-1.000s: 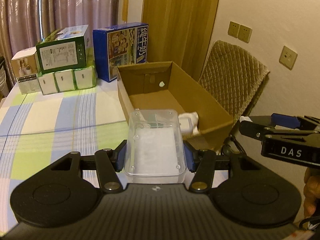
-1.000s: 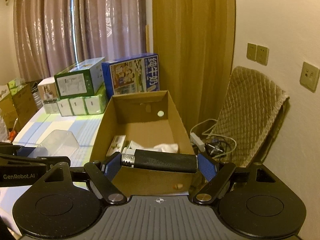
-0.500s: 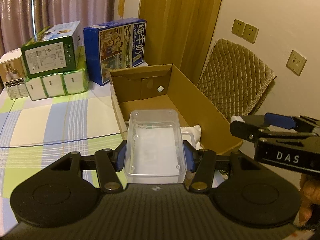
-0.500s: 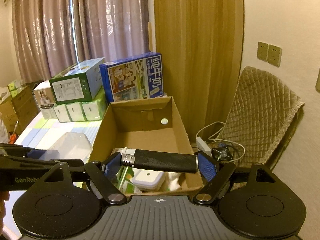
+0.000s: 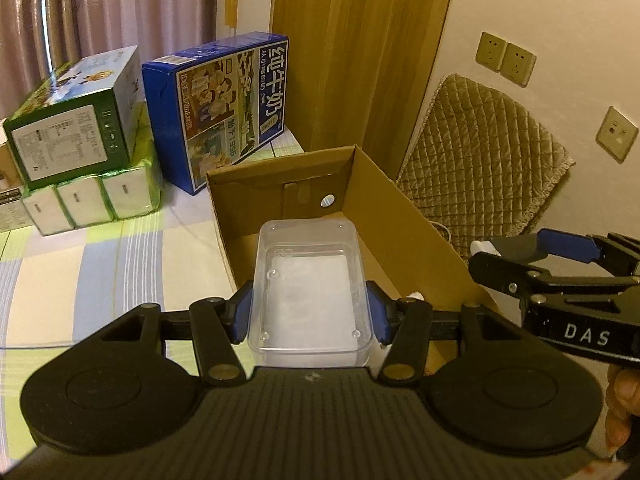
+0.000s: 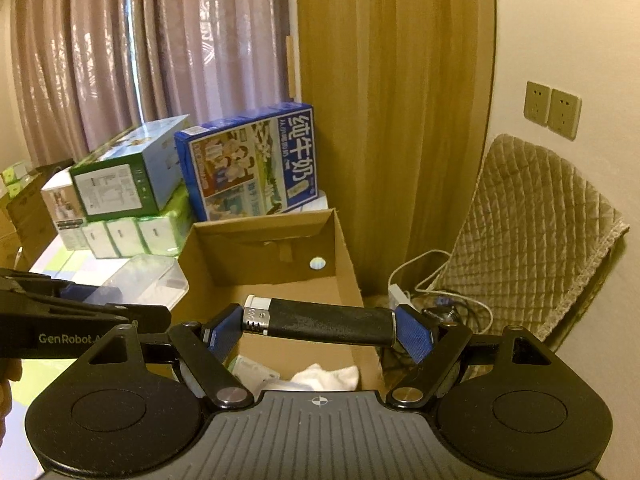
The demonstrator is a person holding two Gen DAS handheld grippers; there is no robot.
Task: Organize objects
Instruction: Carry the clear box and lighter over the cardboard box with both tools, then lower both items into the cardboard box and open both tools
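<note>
Two grippers are in view, each one holding one thing. Left gripper has its jaws spread wide, and the blue pads press both sides of one clear plastic container, lifted above the near end of the cardboard box. Right gripper pinches one black lighter by its two ends, crosswise, over the same box. Inside lies something white. Behind, on the table, stand one blue carton and one green carton.
</note>
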